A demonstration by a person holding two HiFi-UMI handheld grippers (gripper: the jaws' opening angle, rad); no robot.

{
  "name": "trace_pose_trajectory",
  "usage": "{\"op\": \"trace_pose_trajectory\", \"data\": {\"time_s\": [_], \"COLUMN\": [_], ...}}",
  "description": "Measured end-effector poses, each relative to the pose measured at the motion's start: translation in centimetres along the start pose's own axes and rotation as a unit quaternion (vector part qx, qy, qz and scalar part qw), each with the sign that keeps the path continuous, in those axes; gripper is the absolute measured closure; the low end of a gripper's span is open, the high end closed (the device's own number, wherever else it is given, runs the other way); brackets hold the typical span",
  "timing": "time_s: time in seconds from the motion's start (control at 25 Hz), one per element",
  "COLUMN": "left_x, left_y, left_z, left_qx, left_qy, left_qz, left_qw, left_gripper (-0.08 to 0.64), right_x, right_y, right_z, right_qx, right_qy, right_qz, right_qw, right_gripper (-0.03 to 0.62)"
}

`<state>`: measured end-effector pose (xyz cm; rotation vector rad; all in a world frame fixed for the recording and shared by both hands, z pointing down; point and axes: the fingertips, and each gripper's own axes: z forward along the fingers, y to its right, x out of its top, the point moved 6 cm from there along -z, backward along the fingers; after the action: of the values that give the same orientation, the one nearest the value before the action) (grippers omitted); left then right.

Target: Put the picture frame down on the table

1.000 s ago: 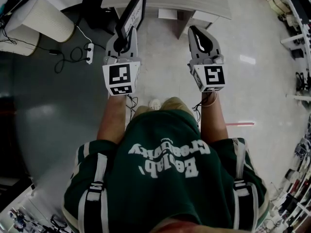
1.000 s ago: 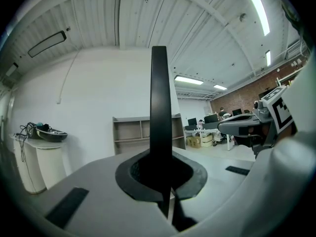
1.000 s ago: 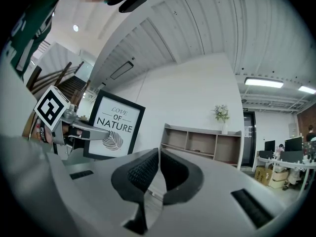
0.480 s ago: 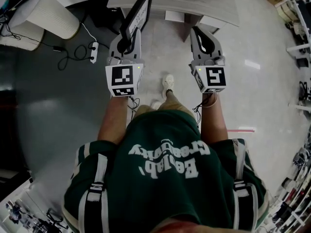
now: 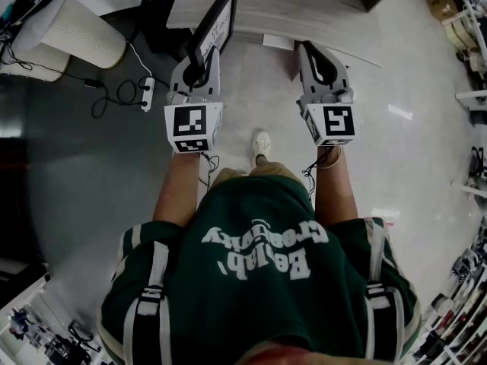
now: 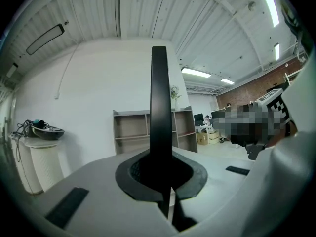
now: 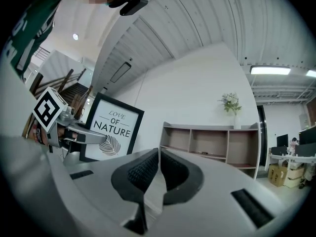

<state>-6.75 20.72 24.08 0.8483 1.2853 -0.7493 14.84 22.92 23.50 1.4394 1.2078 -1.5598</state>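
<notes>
My left gripper [image 5: 199,59] is shut on the black picture frame [image 5: 214,20], holding it upright above the near edge of the wooden table [image 5: 297,10]. In the left gripper view the picture frame [image 6: 159,107] shows edge-on as a dark vertical bar clamped between the jaws. In the right gripper view the picture frame [image 7: 112,127] shows its face, a white print reading "LOVE OF NATURE" with a leaf, with the left gripper [image 7: 79,132] on its edge. My right gripper [image 5: 319,61] is shut on nothing, level with the left one.
A white cylindrical stand [image 5: 65,29] sits at the upper left, with a power strip [image 5: 144,91] and cables on the dark floor. An open wooden shelf unit [image 7: 212,142] stands against the far white wall. The person's shoe [image 5: 261,144] is on the pale floor.
Both grippers and the frame have moved forward toward the table as the person stepped ahead; more tabletop shows beyond the frame. Both grippers stay shut.
</notes>
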Motion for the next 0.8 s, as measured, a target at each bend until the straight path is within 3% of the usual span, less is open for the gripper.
{"op": "trace_pose_trajectory", "data": {"time_s": [0.4,0.8], "left_x": [0.7,0.0], "left_y": [-0.1,1.1], "left_z": [10.5,14.6], "left_qx": [0.016,0.021], "left_qy": [-0.004,-0.006], "left_qz": [-0.004,-0.009], "left_qw": [0.9998,0.9997], "left_gripper": [0.534,0.534], "right_x": [-1.9,-3.6], "right_y": [8.4,12.2], "right_z": [7.7,10.5], "right_qx": [0.024,0.042], "right_qy": [0.002,-0.001], "right_qz": [0.002,0.01], "right_qw": [1.0,0.999], "right_gripper": [0.551,0.551]}}
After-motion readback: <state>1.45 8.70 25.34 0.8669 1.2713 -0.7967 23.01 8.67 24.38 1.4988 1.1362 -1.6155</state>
